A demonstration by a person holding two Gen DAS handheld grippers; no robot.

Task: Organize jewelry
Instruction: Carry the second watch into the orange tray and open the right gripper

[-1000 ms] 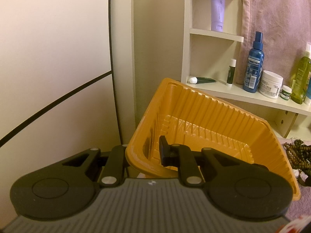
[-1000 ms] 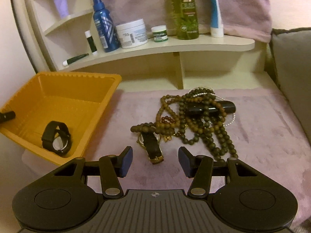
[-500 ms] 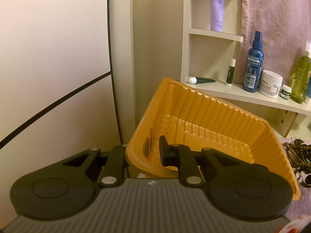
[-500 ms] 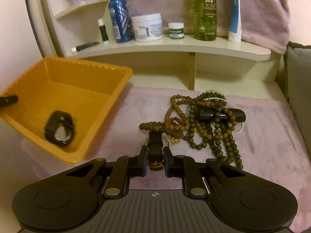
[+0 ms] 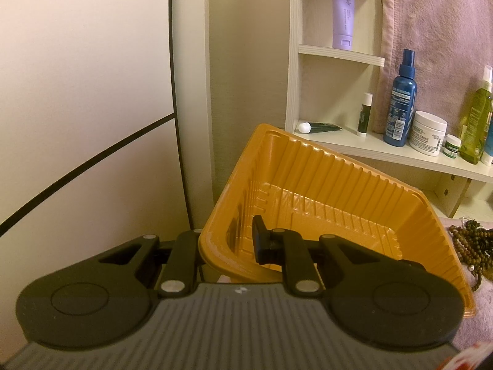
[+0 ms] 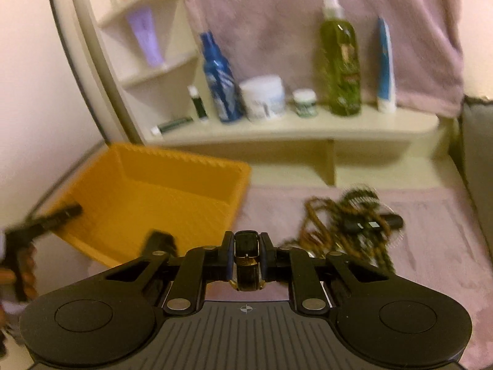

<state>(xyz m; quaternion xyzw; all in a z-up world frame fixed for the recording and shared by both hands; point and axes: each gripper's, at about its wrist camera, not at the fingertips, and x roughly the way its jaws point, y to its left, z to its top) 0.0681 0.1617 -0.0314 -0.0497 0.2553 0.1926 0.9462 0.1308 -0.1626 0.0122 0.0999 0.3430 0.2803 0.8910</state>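
Left gripper was clamped on the near rim of the orange tray, one finger inside, one outside, tray tilted up; right gripper was clenched on a black-strap watch w/ gold buckle, held above the pink cloth, just right of the tray; a dark item lay in the tray's near corner, too blurred to identify; bead necklaces sat tangled on the cloth w/ a black tube on top; toiletry bottles stood on the shelf behind.
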